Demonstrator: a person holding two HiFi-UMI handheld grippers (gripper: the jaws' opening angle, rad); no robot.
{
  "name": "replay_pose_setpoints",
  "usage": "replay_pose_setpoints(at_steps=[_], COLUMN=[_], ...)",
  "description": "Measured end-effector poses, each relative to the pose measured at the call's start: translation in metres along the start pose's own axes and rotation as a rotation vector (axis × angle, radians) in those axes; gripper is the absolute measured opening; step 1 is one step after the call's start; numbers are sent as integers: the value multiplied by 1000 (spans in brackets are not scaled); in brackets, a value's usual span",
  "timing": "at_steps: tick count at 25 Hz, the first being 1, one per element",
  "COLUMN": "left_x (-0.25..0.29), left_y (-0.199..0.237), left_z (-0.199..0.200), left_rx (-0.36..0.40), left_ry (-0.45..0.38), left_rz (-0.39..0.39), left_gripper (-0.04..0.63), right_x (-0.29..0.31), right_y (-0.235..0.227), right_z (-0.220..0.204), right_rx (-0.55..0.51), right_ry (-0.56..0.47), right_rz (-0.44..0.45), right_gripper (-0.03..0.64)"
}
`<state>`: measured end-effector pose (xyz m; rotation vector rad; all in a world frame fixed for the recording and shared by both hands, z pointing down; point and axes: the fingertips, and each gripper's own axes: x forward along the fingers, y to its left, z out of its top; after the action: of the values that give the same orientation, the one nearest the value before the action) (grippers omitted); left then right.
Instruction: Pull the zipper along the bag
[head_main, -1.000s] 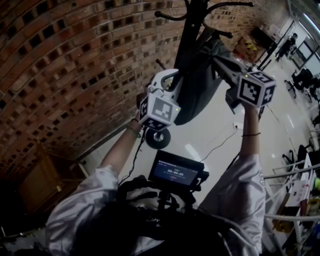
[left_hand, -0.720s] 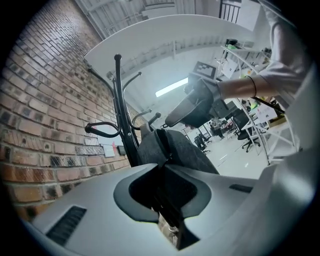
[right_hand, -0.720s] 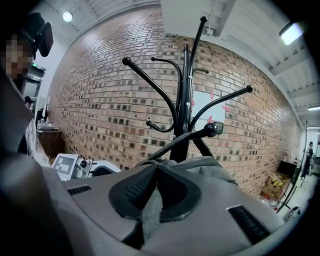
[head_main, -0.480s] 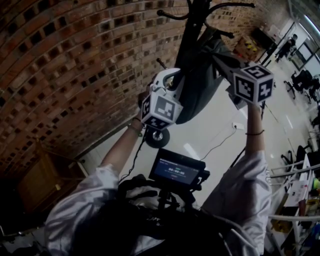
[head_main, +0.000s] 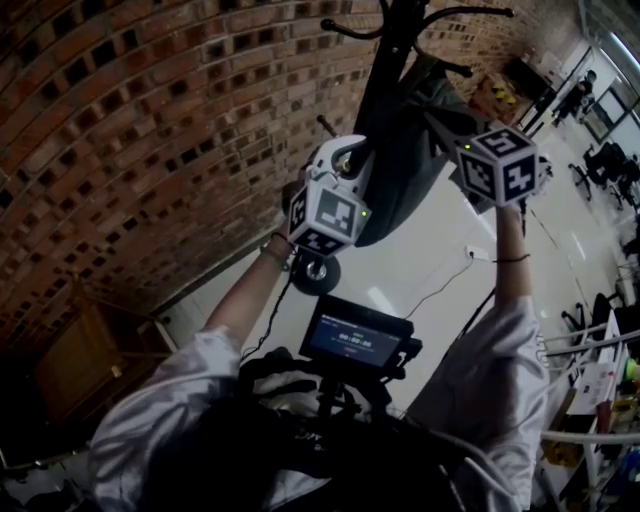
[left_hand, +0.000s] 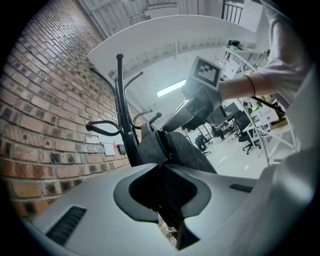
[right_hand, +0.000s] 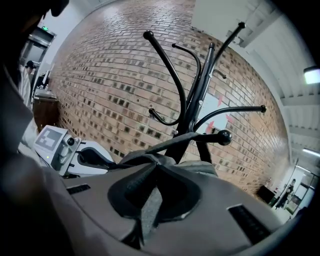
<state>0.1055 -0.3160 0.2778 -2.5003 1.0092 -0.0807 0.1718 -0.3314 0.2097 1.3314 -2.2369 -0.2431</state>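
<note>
A dark grey bag (head_main: 405, 165) hangs from a black coat stand (head_main: 392, 40) by the brick wall. My left gripper (head_main: 347, 160) is at the bag's lower left side. In the left gripper view its jaws (left_hand: 163, 172) are shut on a dark fold of the bag (left_hand: 177, 150) with a small metal piece, apparently the zipper pull (left_hand: 167, 229). My right gripper (head_main: 452, 125) reaches the bag's upper right. In the right gripper view a strip of grey bag fabric (right_hand: 148, 207) is pinched between its jaws (right_hand: 152, 187), which are opening slightly.
The brick wall (head_main: 150, 120) runs close along the left. The stand's round base (head_main: 316, 274) sits on the pale floor. Its curved hooks (right_hand: 165, 55) spread above the bag. A camera screen (head_main: 357, 342) sits at the person's chest. Desks and chairs (left_hand: 240, 125) stand farther off.
Both grippers have risen a little along the bag. The right gripper's marker cube has shifted up and slightly left; the left has edged up to the right.
</note>
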Motion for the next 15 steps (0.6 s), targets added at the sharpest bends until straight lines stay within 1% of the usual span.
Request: replay_pose_setpoints(at_steps=[4, 8, 11, 15], left_x=[0, 2, 2, 2], left_y=[-1, -3, -4, -5], left_z=[1, -1, -3, -5], left_rx=[1, -4, -7, -7], left_ry=[1, -3, -3, -8], left_rz=[-10, -17, -21, -23], left_gripper=[28, 28, 28, 28], right_x=[-2, -6, -7, -8], right_y=[0, 4, 8, 13], right_z=[1, 4, 5, 8], right_rx=[63, 82, 75, 38], right_ry=[2, 24, 46, 82], right_rz=[37, 87, 108, 115], right_gripper=[12, 11, 11, 11])
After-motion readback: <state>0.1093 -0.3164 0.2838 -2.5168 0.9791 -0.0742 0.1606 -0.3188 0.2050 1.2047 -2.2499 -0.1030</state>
